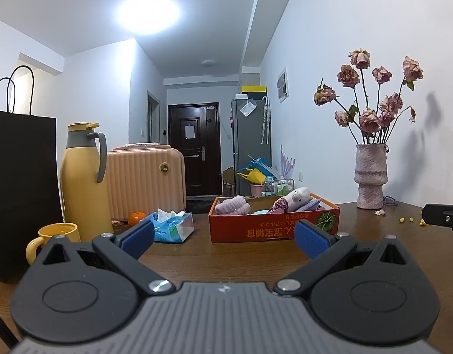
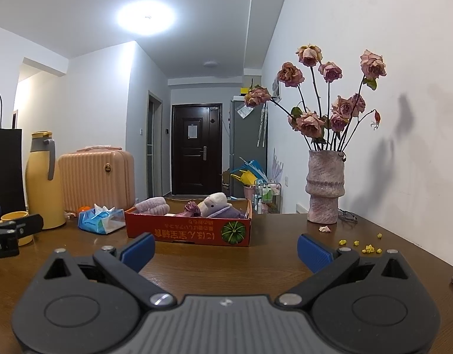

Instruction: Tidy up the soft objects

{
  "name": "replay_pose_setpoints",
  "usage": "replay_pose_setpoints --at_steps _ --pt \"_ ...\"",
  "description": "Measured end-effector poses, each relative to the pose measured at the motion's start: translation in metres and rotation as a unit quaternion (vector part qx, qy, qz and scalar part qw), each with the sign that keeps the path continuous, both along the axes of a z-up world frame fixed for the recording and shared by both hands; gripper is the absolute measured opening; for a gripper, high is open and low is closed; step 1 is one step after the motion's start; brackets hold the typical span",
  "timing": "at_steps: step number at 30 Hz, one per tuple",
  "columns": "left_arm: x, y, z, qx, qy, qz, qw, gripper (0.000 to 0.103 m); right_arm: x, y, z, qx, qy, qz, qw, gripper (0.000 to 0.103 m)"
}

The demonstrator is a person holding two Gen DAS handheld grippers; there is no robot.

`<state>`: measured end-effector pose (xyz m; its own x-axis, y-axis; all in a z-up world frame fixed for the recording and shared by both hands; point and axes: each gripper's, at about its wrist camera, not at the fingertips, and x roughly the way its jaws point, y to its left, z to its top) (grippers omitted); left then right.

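**Kid:** So, what is on the big brown table [image 2: 226,268]?

**Helper:** A red box [image 2: 188,228] sits in the middle. Soft things lie inside it: a fluffy purple roll [image 2: 152,205] on the left, a white plush toy [image 2: 216,202] in a purple wrap, and a small pink bundle [image 2: 192,208] beside it. Just left of the box, out on the table, is a blue tissue pack [image 2: 101,221].

**Kid:** Are the soft things packed or waiting to come out?

**Helper:** I can't say. It looks the same either way.

**Kid:** What are the grabbers doing?

**Helper:** The left gripper [image 1: 225,236] is spread wide with nothing in it. The right gripper [image 2: 226,249] is spread wide too, also holding nothing. Both hang low over the table, near the box but not touching it.

**Kid:** How do you grab soft stuff well?

**Helper:** I think you come down from above, get both blue pads around the fat middle, and squeeze gently so it doesn't slip. Keep away from the vase [image 2: 325,188] with the dry roses.
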<state>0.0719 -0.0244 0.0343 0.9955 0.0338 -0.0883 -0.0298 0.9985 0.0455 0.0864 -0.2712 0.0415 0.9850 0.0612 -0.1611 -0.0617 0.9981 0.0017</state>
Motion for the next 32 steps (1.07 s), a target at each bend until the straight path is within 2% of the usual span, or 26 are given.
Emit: replay_pose_setpoints --at_steps 32 --pt "0.0029 0.0012 -0.0026 0.001 0.004 -0.008 1.0000 0.103 0.0030 0.0028 -0.0036 -0.001 0.007 0.002 1.000 0.103"
